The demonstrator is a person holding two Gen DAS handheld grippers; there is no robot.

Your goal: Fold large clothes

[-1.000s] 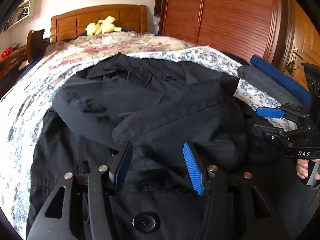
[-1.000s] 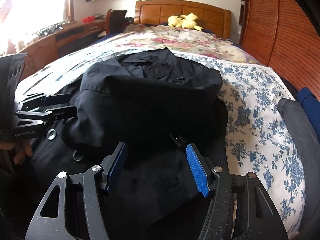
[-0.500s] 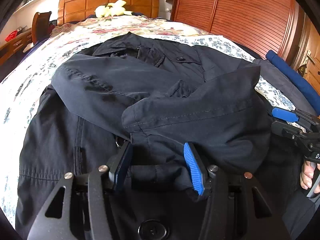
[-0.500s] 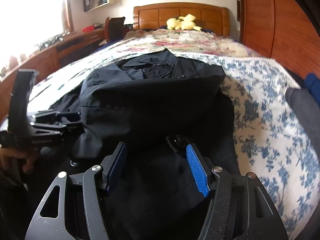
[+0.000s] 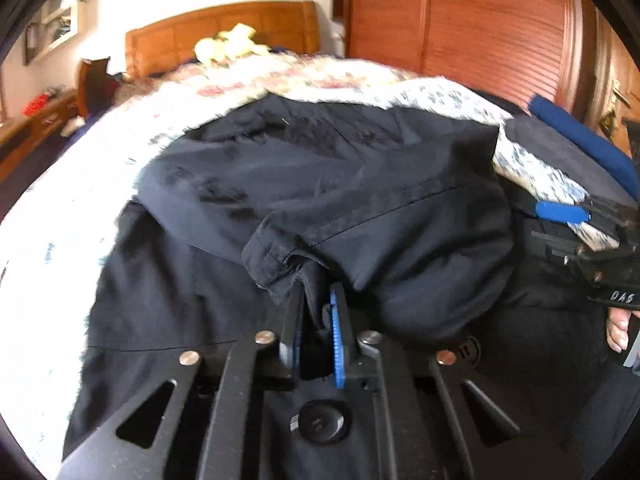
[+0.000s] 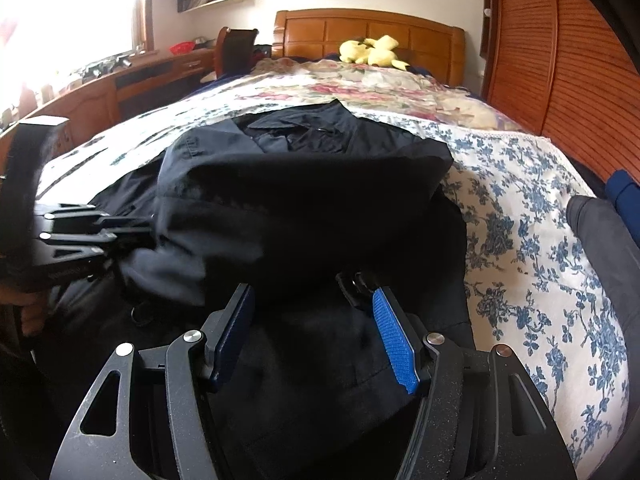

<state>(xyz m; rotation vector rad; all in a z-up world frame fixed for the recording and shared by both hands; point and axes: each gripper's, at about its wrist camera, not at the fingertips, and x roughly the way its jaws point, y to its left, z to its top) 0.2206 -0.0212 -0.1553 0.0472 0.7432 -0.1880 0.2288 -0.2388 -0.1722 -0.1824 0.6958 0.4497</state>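
A large dark navy coat (image 5: 360,184) lies spread on the bed, with one sleeve folded across its front. My left gripper (image 5: 316,300) sits at the near end of that sleeve. Its jaws are closing, and the blue pads pinch a fold of fabric just under the sleeve cuff (image 5: 272,256). In the right wrist view the left gripper (image 6: 148,232) reaches into the coat (image 6: 304,208) from the left. My right gripper (image 6: 312,300) hovers open over the coat's lower right part, with cloth below it but nothing pinched. It also shows at the right as the right gripper (image 5: 556,226).
The coat rests on a blue-flowered bedspread (image 6: 520,216). Folded grey and blue clothes (image 5: 580,152) lie at the bed's right edge. A wooden headboard with a yellow plush toy (image 6: 372,50) stands at the far end. A wardrobe (image 5: 480,32) is on the right, a desk (image 6: 100,92) on the left.
My left gripper's jaws have gone from wide apart to nearly together, gathering sleeve fabric between the pads. The right gripper has kept its place and its opening.
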